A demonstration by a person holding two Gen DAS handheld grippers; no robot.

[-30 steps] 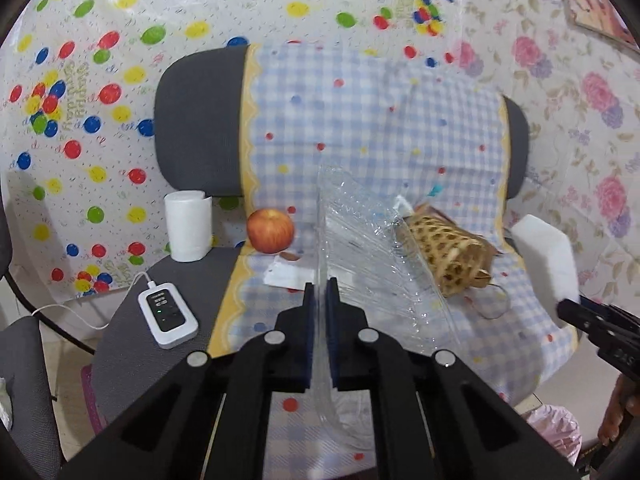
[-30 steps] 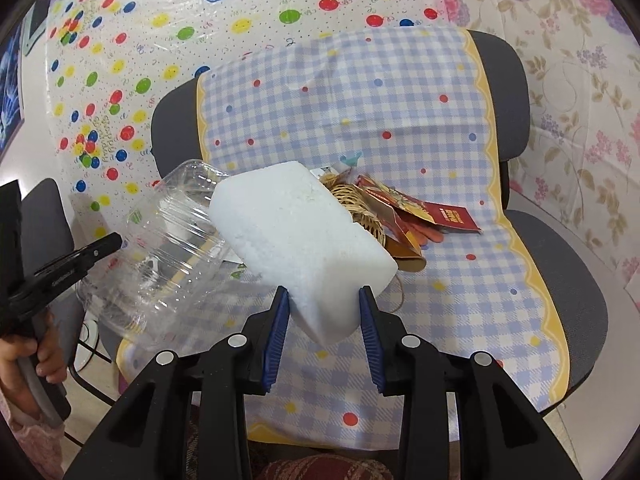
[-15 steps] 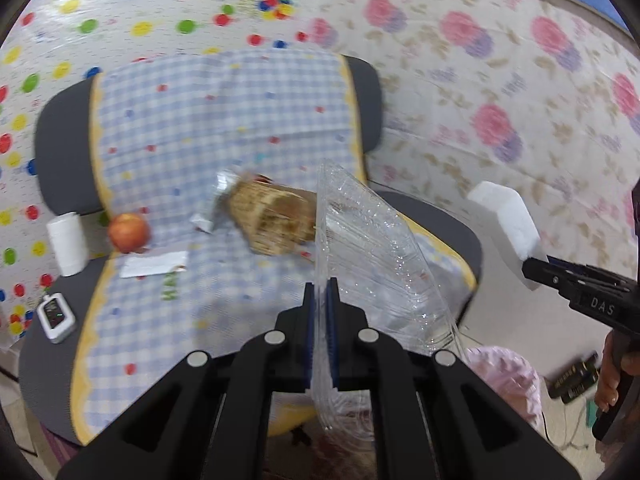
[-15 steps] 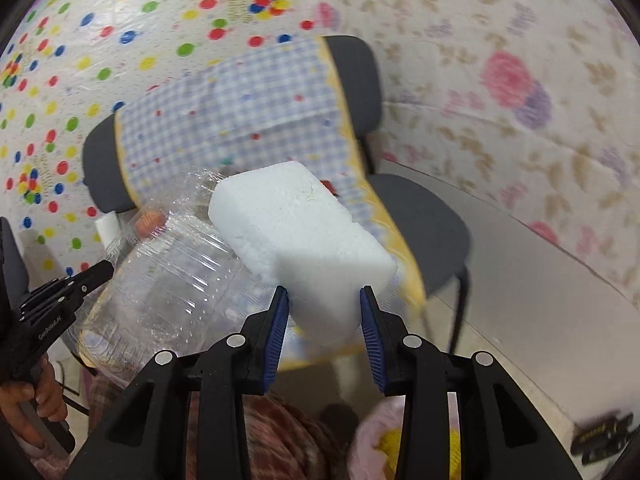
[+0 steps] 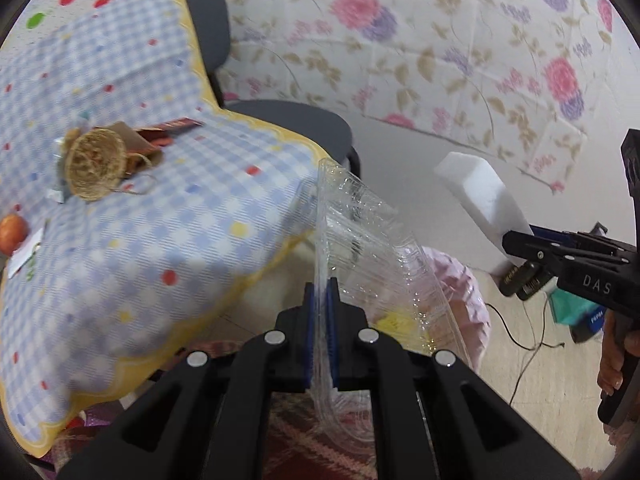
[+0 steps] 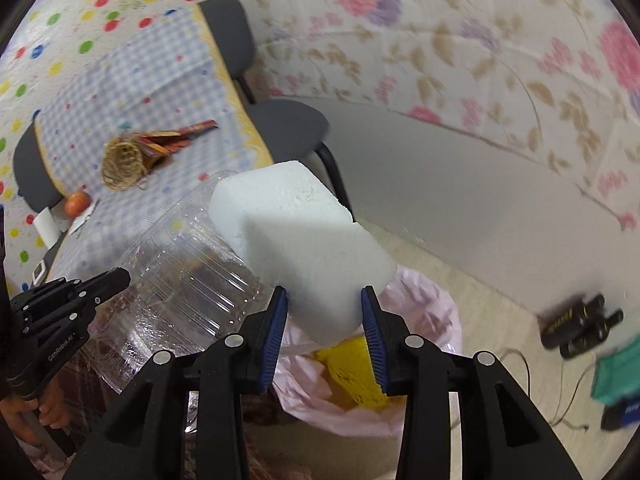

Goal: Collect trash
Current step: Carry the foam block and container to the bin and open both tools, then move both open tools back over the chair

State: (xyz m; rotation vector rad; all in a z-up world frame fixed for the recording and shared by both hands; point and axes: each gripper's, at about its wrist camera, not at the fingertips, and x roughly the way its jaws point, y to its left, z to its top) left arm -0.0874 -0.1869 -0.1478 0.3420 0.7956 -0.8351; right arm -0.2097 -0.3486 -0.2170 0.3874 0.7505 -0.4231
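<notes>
My left gripper (image 5: 322, 304) is shut on the edge of a clear plastic container (image 5: 372, 256) and holds it over a bin lined with a pink bag (image 5: 460, 292). The container also shows in the right wrist view (image 6: 180, 280), with the left gripper (image 6: 116, 278) on it. My right gripper (image 6: 325, 320) is shut on a white foam block (image 6: 300, 240) above the pink bag (image 6: 416, 392), which holds something yellow (image 6: 352, 372). The foam block (image 5: 480, 200) and the right gripper (image 5: 516, 242) show at the right in the left wrist view.
A chair with a checked blue cloth (image 5: 140, 208) holds a straw basket (image 5: 94, 166), red packets (image 6: 176, 138), an apple (image 6: 77, 204) and paper. Black bottles (image 6: 580, 324), a green item (image 6: 616, 372) and cables lie on the floor. A floral wall (image 6: 480, 80) stands behind.
Both grippers have swung right and down, away from the chair and over the pink-lined bin, still holding the container and the foam block.
</notes>
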